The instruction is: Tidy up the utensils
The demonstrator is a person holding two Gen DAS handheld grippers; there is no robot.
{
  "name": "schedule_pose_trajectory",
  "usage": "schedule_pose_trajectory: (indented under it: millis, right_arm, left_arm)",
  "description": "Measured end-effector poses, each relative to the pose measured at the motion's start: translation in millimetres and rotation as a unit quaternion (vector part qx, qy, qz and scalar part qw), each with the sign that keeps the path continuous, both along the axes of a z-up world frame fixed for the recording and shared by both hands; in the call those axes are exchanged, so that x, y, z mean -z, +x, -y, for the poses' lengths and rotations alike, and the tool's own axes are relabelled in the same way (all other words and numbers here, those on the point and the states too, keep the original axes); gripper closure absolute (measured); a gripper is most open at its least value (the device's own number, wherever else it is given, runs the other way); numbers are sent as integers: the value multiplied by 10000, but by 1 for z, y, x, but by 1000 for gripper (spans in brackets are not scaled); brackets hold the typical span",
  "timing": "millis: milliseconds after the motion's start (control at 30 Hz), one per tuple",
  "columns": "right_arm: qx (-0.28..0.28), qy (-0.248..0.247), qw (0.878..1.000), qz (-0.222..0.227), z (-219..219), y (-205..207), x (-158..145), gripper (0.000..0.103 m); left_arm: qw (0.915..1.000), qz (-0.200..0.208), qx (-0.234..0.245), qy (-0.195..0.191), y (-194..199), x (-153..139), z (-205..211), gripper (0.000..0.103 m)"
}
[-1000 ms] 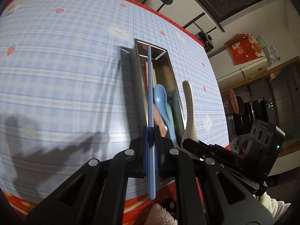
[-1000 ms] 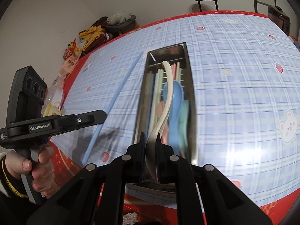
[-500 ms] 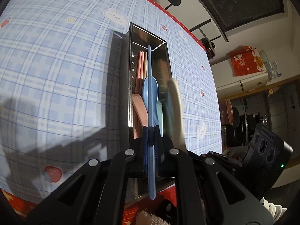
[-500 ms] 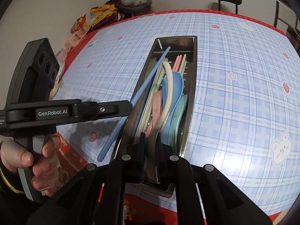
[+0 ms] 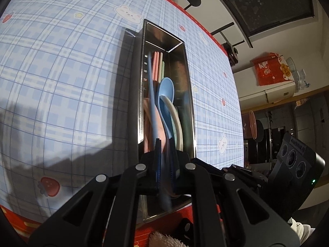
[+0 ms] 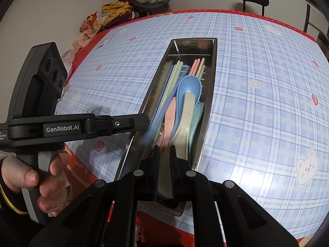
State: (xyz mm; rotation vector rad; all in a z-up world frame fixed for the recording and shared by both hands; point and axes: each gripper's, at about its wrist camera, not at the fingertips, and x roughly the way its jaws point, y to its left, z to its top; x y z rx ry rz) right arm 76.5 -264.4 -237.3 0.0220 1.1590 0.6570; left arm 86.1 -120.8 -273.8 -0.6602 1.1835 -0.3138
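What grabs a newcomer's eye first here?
The long steel tray lying mid-table on the blue plaid cloth, packed with pastel chopsticks and a blue spoon. Next, both grippers at its near end: the left gripper with a blurred blue chopstick between its fingers, the right gripper around a cream spoon.

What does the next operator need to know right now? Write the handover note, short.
Left tongs: open, the blue chopstick blurred between the fingers, apparently just let go, lying into the metal tray.
Right tongs: open around the cream spoon, which lies in the tray on the blue spoon.
Done: chopsticks and spoons are all in the tray; none shows on the tablecloth.
Left: pull both tongs back and check that the blue chopstick has settled flat.
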Motion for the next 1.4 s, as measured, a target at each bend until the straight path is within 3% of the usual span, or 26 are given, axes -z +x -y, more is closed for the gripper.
schedule_pose_trajectory:
  millis: [200, 267, 333, 467, 567, 733, 800, 900, 967, 1033, 1100, 1200, 1400]
  right_arm:
    - [95, 16, 9999, 115, 6, -4, -11, 91]
    - [174, 3, 9997, 165, 9, -4, -16, 81]
    - [302, -11, 9993, 227, 12, -3, -22, 63]
    - [623, -21, 9972, 416, 19, 1, -40, 44]
    - [808, -142, 9948, 609, 21, 3, -57, 29]
    - [1068, -360, 9881, 1042, 21, -1, -92, 7]
    - [1199, -372, 9851, 1175, 22, -4, -105, 6]
    - [1501, -485, 9777, 1384, 20, -12, -128, 6]
    - [1682, -535, 9717, 1570, 19, -20, -144, 6]
    - [1857, -570, 9654, 1738, 18, -28, -158, 6]
    - [2060, -635, 9581, 1886, 17, -37, -172, 6]
    - [2393, -842, 9444, 2092, 15, -49, -187, 6]
    - [2849, -924, 9243, 2366, 12, -74, -205, 6]
  left_arm:
    - [9991, 241, -3, 360, -2, -15, -4, 80]
    - [9981, 347, 1, 518, -3, -24, -7, 75]
    - [9959, 484, 21, 761, -5, -34, -12, 70]
    - [9898, 748, 55, 1212, -9, -56, -25, 56]
    - [9824, 996, 108, 1575, -14, -77, -35, 51]
    - [9616, 1481, 196, 2303, -24, -120, -56, 29]
    - [9498, 1755, 224, 2581, -30, -141, -62, 17]
    - [9293, 2222, 253, 2940, -42, -178, -71, 7]
    - [9176, 2451, 254, 3120, -49, -197, -73, 6]
    - [9003, 2747, 284, 3364, -59, -220, -75, 6]
    - [8910, 2926, 319, 3458, -66, -235, -75, 6]
    - [8835, 3174, 419, 3419, -78, -254, -78, 6]
    - [8770, 3457, 478, 3303, -91, -271, -81, 6]
